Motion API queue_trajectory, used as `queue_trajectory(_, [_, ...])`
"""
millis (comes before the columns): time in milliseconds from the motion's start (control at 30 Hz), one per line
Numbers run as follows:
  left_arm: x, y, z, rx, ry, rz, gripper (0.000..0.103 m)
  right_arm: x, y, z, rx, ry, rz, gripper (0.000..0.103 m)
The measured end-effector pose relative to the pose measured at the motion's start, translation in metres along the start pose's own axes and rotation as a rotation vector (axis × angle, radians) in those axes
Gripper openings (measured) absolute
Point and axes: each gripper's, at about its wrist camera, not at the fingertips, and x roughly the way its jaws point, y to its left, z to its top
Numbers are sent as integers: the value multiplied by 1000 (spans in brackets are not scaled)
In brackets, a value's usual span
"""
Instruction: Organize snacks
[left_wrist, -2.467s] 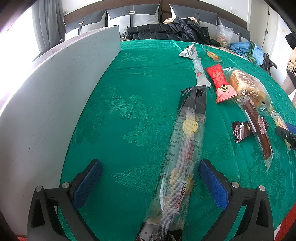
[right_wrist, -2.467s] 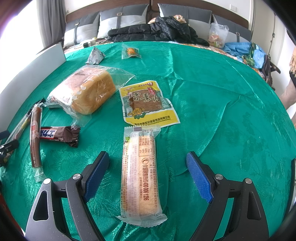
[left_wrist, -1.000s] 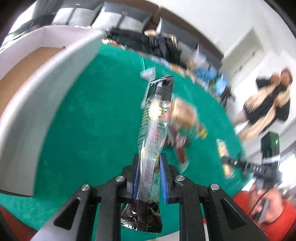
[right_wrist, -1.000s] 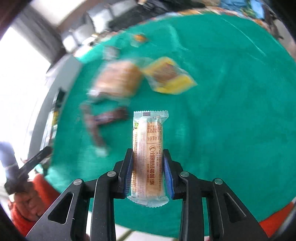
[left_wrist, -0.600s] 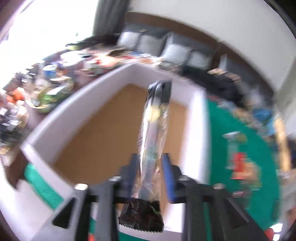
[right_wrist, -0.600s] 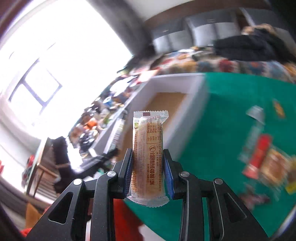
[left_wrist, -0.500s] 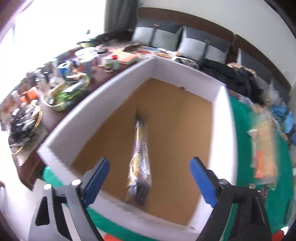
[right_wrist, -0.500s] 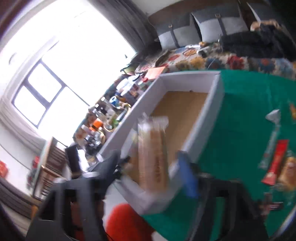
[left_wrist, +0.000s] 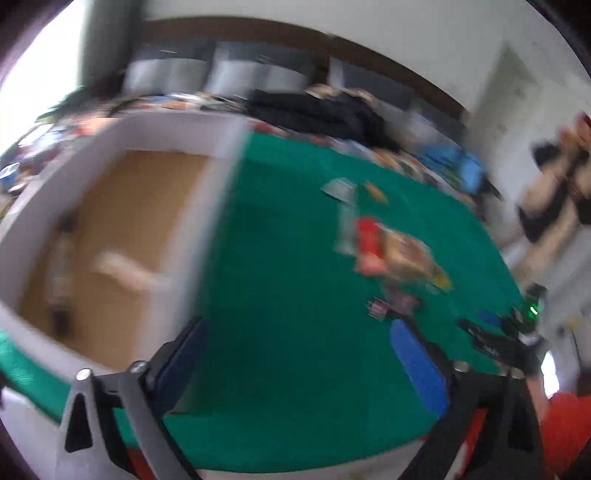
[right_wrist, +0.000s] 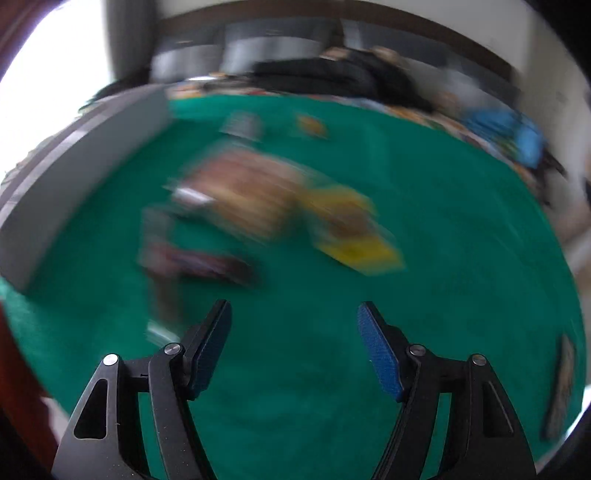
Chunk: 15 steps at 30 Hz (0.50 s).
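Both views are motion-blurred. My left gripper (left_wrist: 299, 354) is open and empty above the green table (left_wrist: 295, 295), beside the white box (left_wrist: 207, 221). Inside the box lie the long dark snack stick (left_wrist: 61, 266) and the pale biscuit pack (left_wrist: 125, 273). My right gripper (right_wrist: 295, 332) is open and empty above the green cloth (right_wrist: 443, 258). Ahead of it lie the bread loaf (right_wrist: 243, 192), the yellow packet (right_wrist: 351, 229), the chocolate bar (right_wrist: 207, 264) and the sausage (right_wrist: 166, 295). The red packet (left_wrist: 367, 243) and bread (left_wrist: 410, 254) show in the left wrist view.
A small grey packet (right_wrist: 242, 125) and an orange sweet (right_wrist: 312, 125) lie at the far side. The box wall (right_wrist: 92, 166) runs along the left. A sofa with dark clothes (left_wrist: 314, 110) is behind. A person (left_wrist: 554, 192) stands at the right.
Both grippers let go of their snacks into the box and swung back right over the green table. The stick and the biscuit pack now lie in the box.
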Motion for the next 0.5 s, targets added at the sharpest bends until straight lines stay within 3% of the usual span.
queue_trajectory(67, [35,-30,-9,61,61,10,100,7,-30,-15,68,23,-43,74])
queue_trajectory(200, [109,-50,-25,136,147,135,100,16,-56,-26,157,51,-69,74])
queue_trajectory(367, [152,-40,-30,130,171,260,100,22,-45,-16,156,41,-54,80])
queue_trajectory(500, [164,-25,-23,116,129,270,103,31,-43,-14,151,0,-53,89])
